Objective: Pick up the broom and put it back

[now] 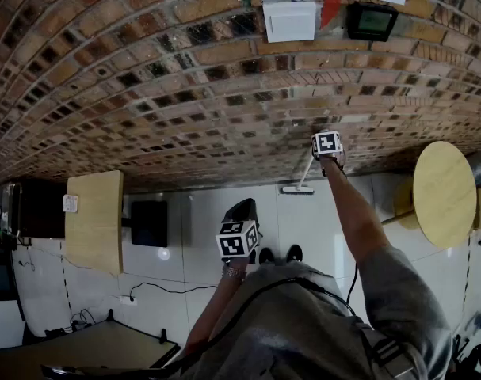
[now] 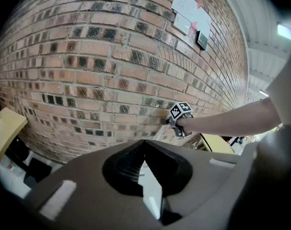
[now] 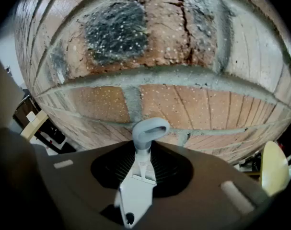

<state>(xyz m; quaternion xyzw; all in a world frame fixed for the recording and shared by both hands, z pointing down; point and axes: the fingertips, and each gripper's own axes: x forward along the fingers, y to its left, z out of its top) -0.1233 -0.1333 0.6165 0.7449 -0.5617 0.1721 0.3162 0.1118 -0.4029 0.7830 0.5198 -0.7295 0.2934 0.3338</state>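
Note:
The broom [image 1: 306, 178] has a thin white handle and a flat white head [image 1: 297, 189] on the floor at the foot of the brick wall [image 1: 185, 93]. My right gripper [image 1: 325, 157], arm stretched out, is shut on the top of the handle close to the wall. In the right gripper view the handle's grey hanging loop [image 3: 150, 130] sticks out past the jaws, and the white handle [image 3: 137, 190] runs back between them. My left gripper [image 1: 240, 212] hangs nearer the body, shut with nothing in it; its jaws meet in a point [image 2: 144, 143]. The left gripper view shows the right gripper [image 2: 176, 123] at the wall.
A round wooden table [image 1: 444, 194] stands to the right, and a wooden desk [image 1: 93, 220] with a black box [image 1: 149, 222] beside it to the left. Cables [image 1: 145, 290] lie on the white floor. Papers, a white plate [image 1: 291, 20] and a black device [image 1: 372, 20] hang on the wall.

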